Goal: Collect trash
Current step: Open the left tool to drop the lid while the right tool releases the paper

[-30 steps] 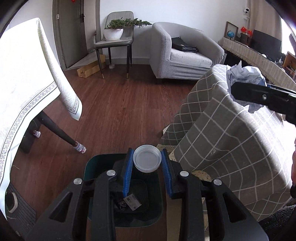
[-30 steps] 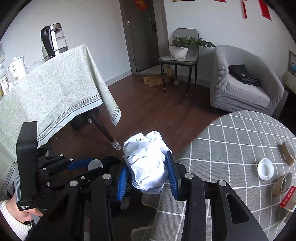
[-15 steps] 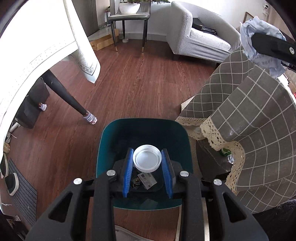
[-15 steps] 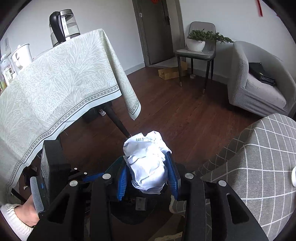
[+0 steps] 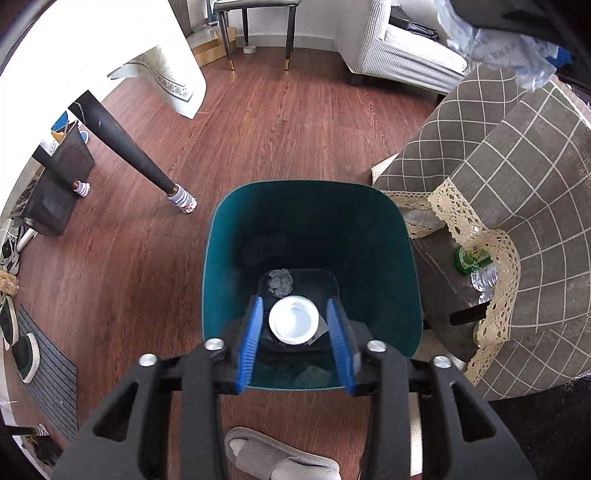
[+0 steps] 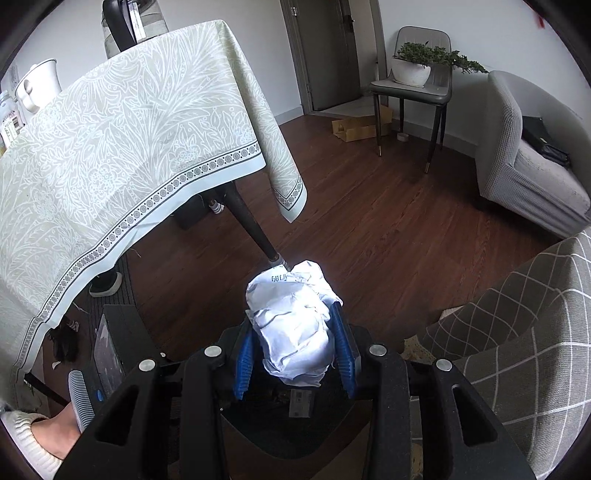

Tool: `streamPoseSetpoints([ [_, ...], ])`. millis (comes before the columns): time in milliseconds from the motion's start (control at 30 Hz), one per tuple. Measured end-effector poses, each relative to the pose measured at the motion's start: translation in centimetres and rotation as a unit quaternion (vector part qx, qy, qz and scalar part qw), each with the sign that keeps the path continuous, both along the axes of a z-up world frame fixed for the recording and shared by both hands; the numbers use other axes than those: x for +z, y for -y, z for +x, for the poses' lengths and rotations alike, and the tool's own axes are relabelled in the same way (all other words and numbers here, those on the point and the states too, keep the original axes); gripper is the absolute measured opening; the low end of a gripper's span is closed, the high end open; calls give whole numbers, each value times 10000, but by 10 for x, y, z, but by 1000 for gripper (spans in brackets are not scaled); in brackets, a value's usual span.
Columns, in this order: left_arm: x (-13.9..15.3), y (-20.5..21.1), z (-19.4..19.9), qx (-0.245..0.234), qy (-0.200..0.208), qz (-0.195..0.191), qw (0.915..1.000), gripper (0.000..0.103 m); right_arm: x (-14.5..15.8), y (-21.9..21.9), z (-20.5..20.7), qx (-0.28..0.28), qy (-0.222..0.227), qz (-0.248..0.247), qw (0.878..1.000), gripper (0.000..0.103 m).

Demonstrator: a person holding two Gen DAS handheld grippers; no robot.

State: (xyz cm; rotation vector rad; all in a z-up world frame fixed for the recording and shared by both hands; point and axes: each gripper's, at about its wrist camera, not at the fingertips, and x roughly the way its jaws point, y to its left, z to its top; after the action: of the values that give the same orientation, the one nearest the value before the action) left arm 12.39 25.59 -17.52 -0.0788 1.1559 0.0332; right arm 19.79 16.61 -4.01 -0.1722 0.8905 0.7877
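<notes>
Paper ball (image 6: pixel 295 332) is pinched in the right gripper (image 6: pixel 295 354), with the teal bin (image 5: pixel 221 258) seen dimly just below it. In the left gripper (image 5: pixel 294 336), whose jaws have just been opening, the white lid (image 5: pixel 293 320) lies unpressed over the bin's bottom. Whether it hangs or rests cannot be told.

A dark wooden floor (image 5: pixel 277 122) fills the room. On one side stands a table under a pale green leaf-patterned cloth (image 6: pixel 122 147), with a kettle (image 6: pixel 125 26) and a white jug (image 6: pixel 37 85) on top; its black leg (image 5: pixel 125 147) wears a striped sock (image 5: pixel 183 199). A grey checked cloth (image 5: pixel 517 177) with a lace hem drapes another table. Farther back are a grey armchair (image 6: pixel 532 155), a chair bearing a potted plant (image 6: pixel 417 66), and a door (image 6: pixel 328 51). A grey slipper (image 5: pixel 273 458) lies on the floor.
</notes>
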Motion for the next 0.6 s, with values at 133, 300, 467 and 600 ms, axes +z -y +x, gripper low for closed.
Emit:
streamPoseSetpoints([
  [133,2,-9,-5,53,76,-59,9999,47,-11,-11,1,42,-121,-67,9999,38],
  [300,20,-14,-10,70,363,-73,9993,52,-27,-23,3,75,-251,-228,9994,38],
  [467,46,-20,-16,168,790,-116,9967,56,-42,-31,7,62,-388,-385,9985,38],
  [600,67,-24,-21,269,1071,-92,9938,56,-56,-38,8,88,-491,-529,9974,38],
])
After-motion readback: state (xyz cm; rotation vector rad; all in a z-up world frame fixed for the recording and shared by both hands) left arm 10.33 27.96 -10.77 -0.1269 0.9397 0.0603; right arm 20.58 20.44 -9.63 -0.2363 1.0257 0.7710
